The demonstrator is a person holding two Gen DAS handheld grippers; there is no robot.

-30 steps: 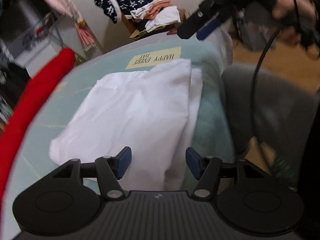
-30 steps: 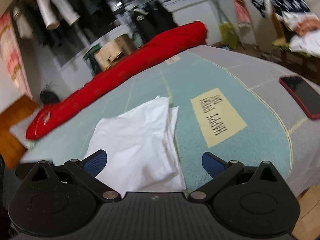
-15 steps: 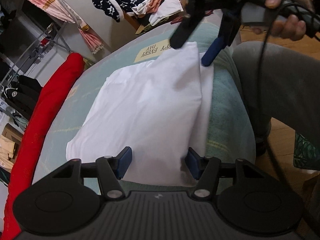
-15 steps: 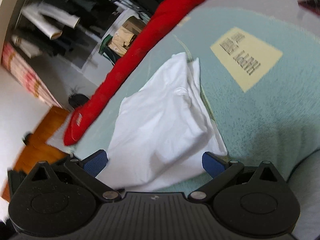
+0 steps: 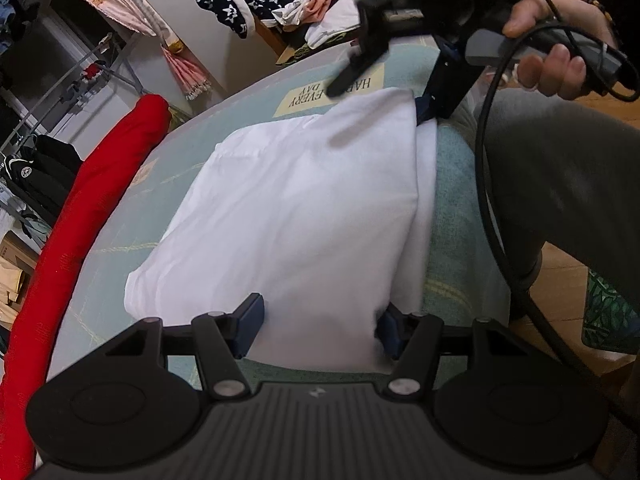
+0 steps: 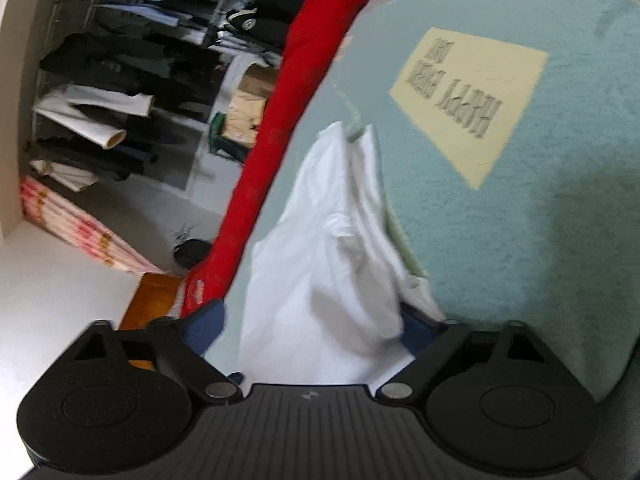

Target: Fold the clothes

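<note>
One white folded garment lies on a pale green bed cover, beside one red bolster. Two grippers work it: left gripper fingers part-open around its near edge, right gripper fingers closing over the far corner. Uneven grips could drag the layers askew.

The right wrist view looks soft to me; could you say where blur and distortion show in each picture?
Right wrist view: smeared overall, the HAPPY EVERY DAY label hard to read. Left wrist view: white garment sharp, only the right claw above it blurred. Both: fisheye bends the red bolster.
</note>
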